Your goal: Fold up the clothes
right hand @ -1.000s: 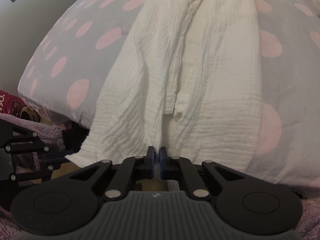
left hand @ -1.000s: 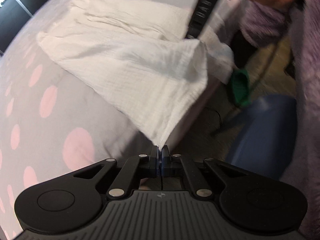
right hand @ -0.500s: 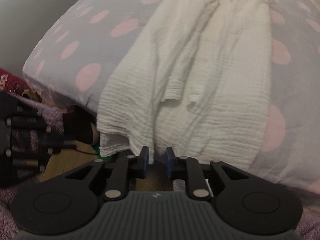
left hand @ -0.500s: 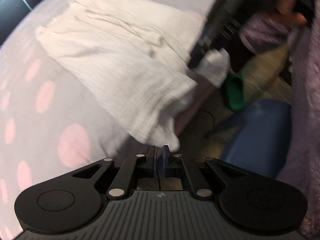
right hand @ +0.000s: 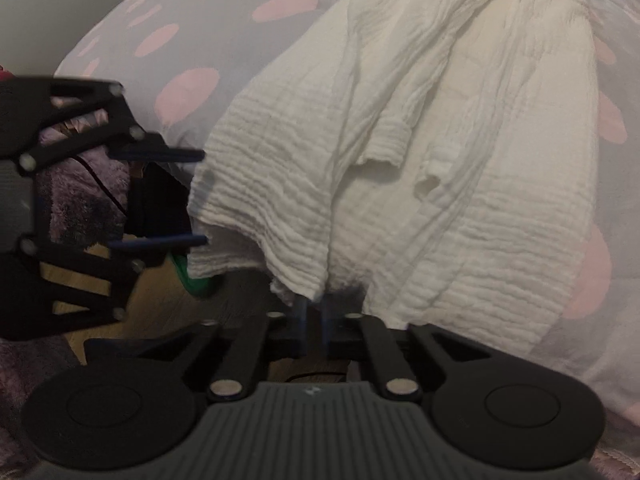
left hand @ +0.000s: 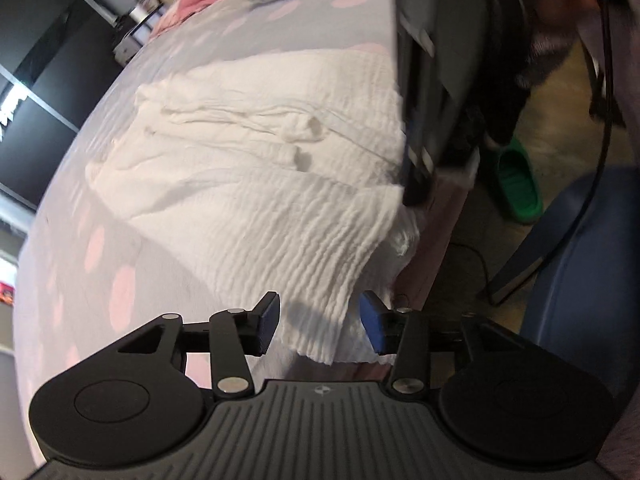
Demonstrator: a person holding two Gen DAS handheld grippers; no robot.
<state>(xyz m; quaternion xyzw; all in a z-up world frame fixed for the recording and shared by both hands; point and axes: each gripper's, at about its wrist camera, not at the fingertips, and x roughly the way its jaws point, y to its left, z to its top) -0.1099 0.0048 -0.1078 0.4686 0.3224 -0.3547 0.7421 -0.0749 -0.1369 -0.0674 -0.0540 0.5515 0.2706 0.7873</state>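
Note:
A white crinkled garment [left hand: 256, 168] lies spread on a grey bed with pink dots [left hand: 100, 208], its hem hanging over the bed's edge. My left gripper [left hand: 318, 322] is open, its blue pads on either side of the hem corner. It also shows in the right wrist view [right hand: 198, 198], open beside the hem. In the right wrist view the garment [right hand: 460, 152] lies lengthwise with two short sleeves folded in. My right gripper [right hand: 314, 314] has its jaws almost together just under the hem, a narrow gap between them. The right gripper also shows blurred in the left wrist view [left hand: 416, 184].
A green slipper [left hand: 516, 188] lies on the wooden floor beside the bed. A blue chair [left hand: 580, 280] stands at the right. A dark cable [left hand: 472, 256] runs on the floor. Purple fuzzy fabric [right hand: 80, 200] is at the left of the right wrist view.
My left gripper has opened and let go of the hem corner, which dropped onto the bed's edge. My right gripper opened half a second ago and has now narrowed again near the hem.

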